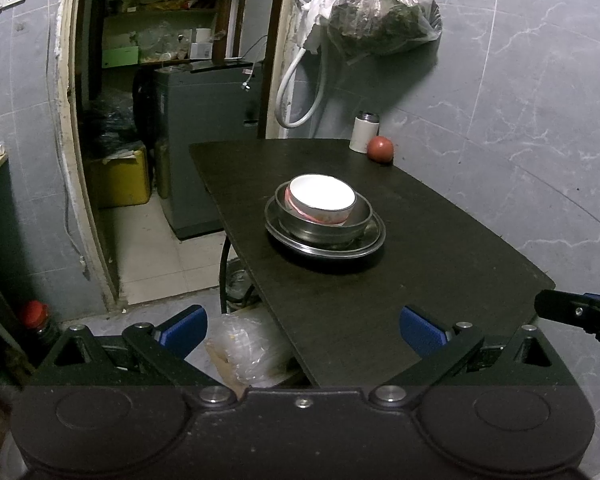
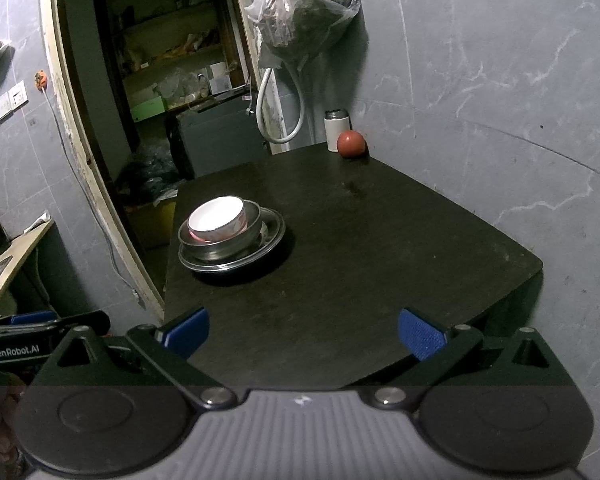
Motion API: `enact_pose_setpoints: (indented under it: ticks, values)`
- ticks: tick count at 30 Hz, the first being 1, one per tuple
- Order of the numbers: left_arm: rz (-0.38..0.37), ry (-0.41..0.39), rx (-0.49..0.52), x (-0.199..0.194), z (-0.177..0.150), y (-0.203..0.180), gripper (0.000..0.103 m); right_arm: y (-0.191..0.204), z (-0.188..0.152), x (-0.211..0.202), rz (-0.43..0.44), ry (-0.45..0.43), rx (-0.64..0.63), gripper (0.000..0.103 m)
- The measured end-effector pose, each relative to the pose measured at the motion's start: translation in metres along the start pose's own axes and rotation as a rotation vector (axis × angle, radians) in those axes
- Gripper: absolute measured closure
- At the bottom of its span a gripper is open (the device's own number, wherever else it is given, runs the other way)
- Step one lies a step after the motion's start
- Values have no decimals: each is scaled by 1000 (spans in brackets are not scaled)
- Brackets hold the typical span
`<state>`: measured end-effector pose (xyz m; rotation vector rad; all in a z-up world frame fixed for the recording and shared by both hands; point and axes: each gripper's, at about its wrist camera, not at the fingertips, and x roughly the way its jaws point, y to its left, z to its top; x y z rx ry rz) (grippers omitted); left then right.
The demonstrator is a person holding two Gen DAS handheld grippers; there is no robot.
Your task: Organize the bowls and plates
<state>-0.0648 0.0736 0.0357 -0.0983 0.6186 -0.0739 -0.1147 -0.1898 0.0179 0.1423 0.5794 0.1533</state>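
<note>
Dark wood-grain makes up the table (image 1: 400, 272), which stands against a grey marbled wall. On it sits one stack: a white bowl (image 1: 323, 197) with a pink band nested inside a steel bowl (image 1: 324, 224), and that in turn resting on a steel plate (image 1: 325, 242). In the left wrist view the stack lies near the middle of the tabletop; in the right wrist view it sits toward the table's left edge (image 2: 232, 232).

At the far corner, against the wall, a white canister (image 1: 365, 133) with a metal cap stands upright, and a red tomato (image 1: 380, 150) rests just beside it — the two look close to touching. A plastic bag (image 1: 384, 12) of dark greens hangs on the wall above them, next to a looped white hose (image 1: 300, 92).

The left gripper (image 1: 303, 330) hovers at the near end of the table with its blue-padded jaws spread wide, nothing between them. The right gripper (image 2: 303, 332) is likewise held over the near edge, jaws wide apart and empty — well short of the stack. Each gripper's side shows at the edge of the other's view.
</note>
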Motion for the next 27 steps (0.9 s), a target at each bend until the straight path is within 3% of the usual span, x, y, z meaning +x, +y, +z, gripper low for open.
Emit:
enact_pose_setpoints:
  ticks: [9,27]
  values:
    - [-39,8,-8,3,3,2,1,3,1,1,-2,-5,-7,0]
    - [0,7,17,11,11,-2,1,-1,8,10,14,7,-11,0]
